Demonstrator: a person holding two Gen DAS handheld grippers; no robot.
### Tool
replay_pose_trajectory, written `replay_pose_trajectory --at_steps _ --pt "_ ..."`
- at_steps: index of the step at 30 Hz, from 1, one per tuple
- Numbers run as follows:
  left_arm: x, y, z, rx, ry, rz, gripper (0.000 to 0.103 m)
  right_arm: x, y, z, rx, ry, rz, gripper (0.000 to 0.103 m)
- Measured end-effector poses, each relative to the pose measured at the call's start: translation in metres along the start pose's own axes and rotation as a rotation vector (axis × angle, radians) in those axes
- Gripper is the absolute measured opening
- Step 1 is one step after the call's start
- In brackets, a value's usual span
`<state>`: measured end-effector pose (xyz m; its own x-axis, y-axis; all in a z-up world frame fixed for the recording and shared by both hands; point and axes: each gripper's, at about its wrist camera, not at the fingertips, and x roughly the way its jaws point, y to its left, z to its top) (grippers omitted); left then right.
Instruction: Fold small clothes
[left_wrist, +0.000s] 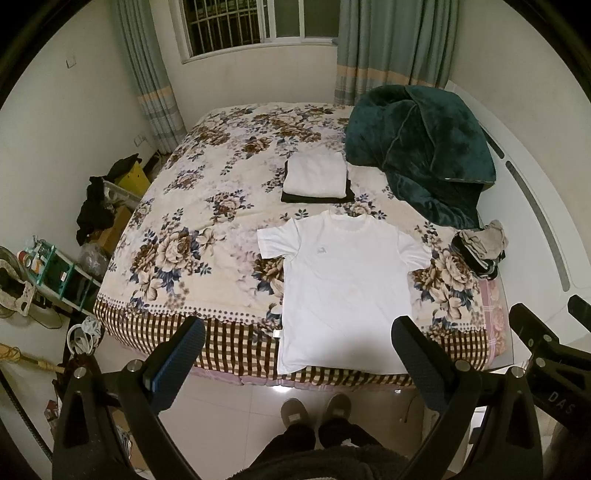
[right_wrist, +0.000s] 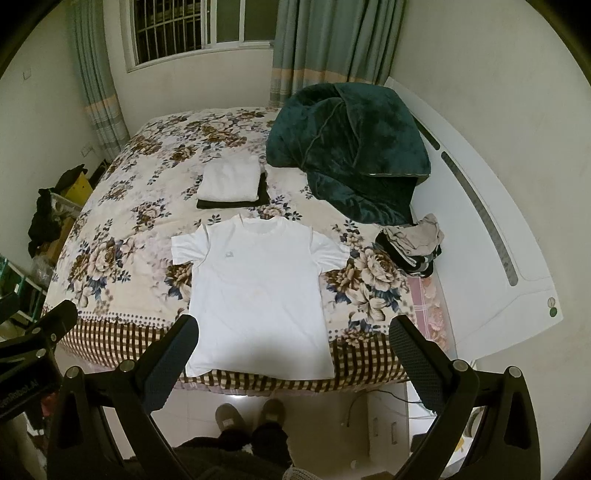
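Note:
A white T-shirt (left_wrist: 343, 288) lies spread flat, front up, at the near edge of the floral bed (left_wrist: 192, 229); it also shows in the right wrist view (right_wrist: 258, 295). Behind it sits a stack of folded clothes (left_wrist: 316, 177), white on top of black, also seen from the right (right_wrist: 231, 182). A small pile of unfolded grey and dark clothes (left_wrist: 480, 247) lies at the right (right_wrist: 413, 243). My left gripper (left_wrist: 299, 332) is open and empty, held above the shirt's hem. My right gripper (right_wrist: 293, 332) is open and empty, also above the hem.
A dark green blanket (left_wrist: 421, 147) is heaped at the bed's far right (right_wrist: 351, 147). A white headboard (right_wrist: 491, 229) runs along the right. Shelves and clutter (left_wrist: 55, 269) stand on the floor at left. The person's feet (left_wrist: 314, 410) are at the bed's foot.

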<state>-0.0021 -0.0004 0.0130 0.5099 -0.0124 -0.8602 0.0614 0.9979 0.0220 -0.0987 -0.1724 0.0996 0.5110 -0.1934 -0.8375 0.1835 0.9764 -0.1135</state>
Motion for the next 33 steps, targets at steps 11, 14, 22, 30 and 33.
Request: replay_pose_trajectory --at_steps 11,14,22,30,33 --pt "-0.004 0.0 0.0 -0.003 -0.004 -0.006 0.103 0.0 0.0 -0.002 0.0 -0.005 -0.002 0.103" --pt "-0.004 -0.002 0.0 -0.001 -0.003 -0.005 0.103 -0.001 0.001 -0.001 -0.001 -0.003 0.0 0.103" --pt "-0.005 -0.005 -0.001 -0.001 -0.006 -0.004 0.103 -0.005 0.001 0.0 -0.002 -0.006 -0.004 0.103" --pt "-0.011 -0.01 0.008 0.002 -0.011 -0.005 0.103 -0.011 0.001 0.005 0.001 -0.009 -0.003 0.103" --pt "-0.011 -0.011 0.009 0.001 -0.012 -0.006 0.103 -0.011 0.001 0.004 0.002 -0.011 -0.003 0.103"
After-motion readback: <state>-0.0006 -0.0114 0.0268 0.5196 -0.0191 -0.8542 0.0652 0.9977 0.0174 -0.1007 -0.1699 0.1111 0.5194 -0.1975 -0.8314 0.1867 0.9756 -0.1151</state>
